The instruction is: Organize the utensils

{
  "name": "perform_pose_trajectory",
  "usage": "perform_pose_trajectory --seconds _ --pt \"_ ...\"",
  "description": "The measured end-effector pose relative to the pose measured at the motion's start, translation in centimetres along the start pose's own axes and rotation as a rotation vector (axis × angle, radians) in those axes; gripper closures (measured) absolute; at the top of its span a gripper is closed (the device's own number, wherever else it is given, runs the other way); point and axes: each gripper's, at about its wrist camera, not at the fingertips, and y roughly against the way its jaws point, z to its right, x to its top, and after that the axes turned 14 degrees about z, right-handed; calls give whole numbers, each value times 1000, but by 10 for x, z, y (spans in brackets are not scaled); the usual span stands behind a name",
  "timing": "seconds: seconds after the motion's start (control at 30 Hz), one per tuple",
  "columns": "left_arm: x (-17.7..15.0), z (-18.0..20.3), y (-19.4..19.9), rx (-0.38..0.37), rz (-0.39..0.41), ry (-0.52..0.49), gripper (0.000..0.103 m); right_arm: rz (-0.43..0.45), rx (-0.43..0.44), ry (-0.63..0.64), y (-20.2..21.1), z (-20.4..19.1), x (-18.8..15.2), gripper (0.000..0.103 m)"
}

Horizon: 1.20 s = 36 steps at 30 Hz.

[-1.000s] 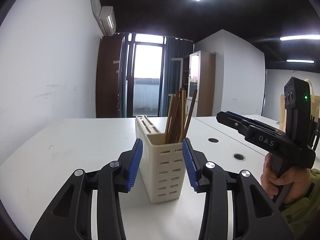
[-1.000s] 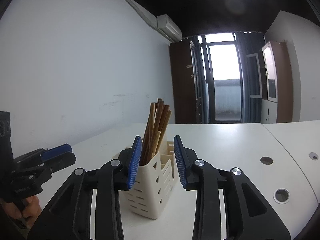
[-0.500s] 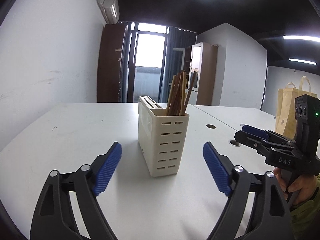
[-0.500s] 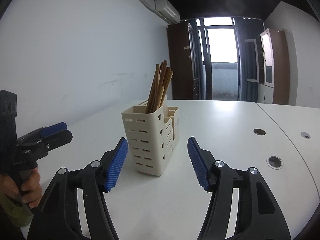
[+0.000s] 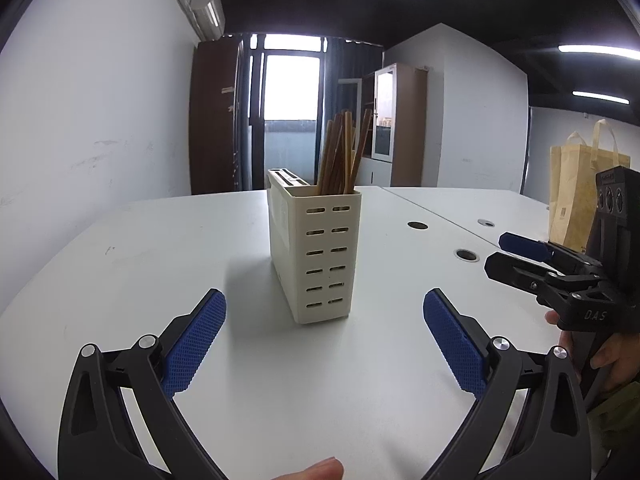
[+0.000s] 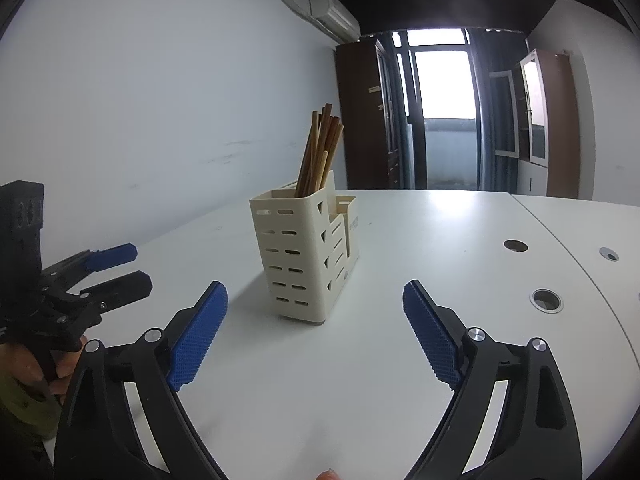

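Chopsticks (image 5: 342,152) stand in holder (image 5: 316,256); both tools just opened.

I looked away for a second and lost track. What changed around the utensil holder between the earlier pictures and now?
Both grippers backed away from the utensil holder and their jaws have just been opening. The left hand-held gripper and the right hand-held gripper framed it closely a second ago; now both stand wide open with nothing between them. The holder stays upright on the table, the chopsticks in the same compartment.
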Motion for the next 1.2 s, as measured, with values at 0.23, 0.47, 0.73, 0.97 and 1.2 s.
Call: perform_pose_trajectory --seconds 0.23,0.47,0.73,0.97,1.2 --pt "-2 6 3 26 1 -36 6 11 9 -4 4 1 -2 7" --pt "1 7 6 26 7 -30 6 1 6 -10 3 3 -5 6" --pt "3 5 10 64 43 -29 6 20 21 -14 7 2 -6 5" --pt "3 2 9 53 20 -10 6 5 34 -19 4 1 -8 5" --pt "3 4 10 44 20 -12 6 5 36 2 5 -4 -10 5"
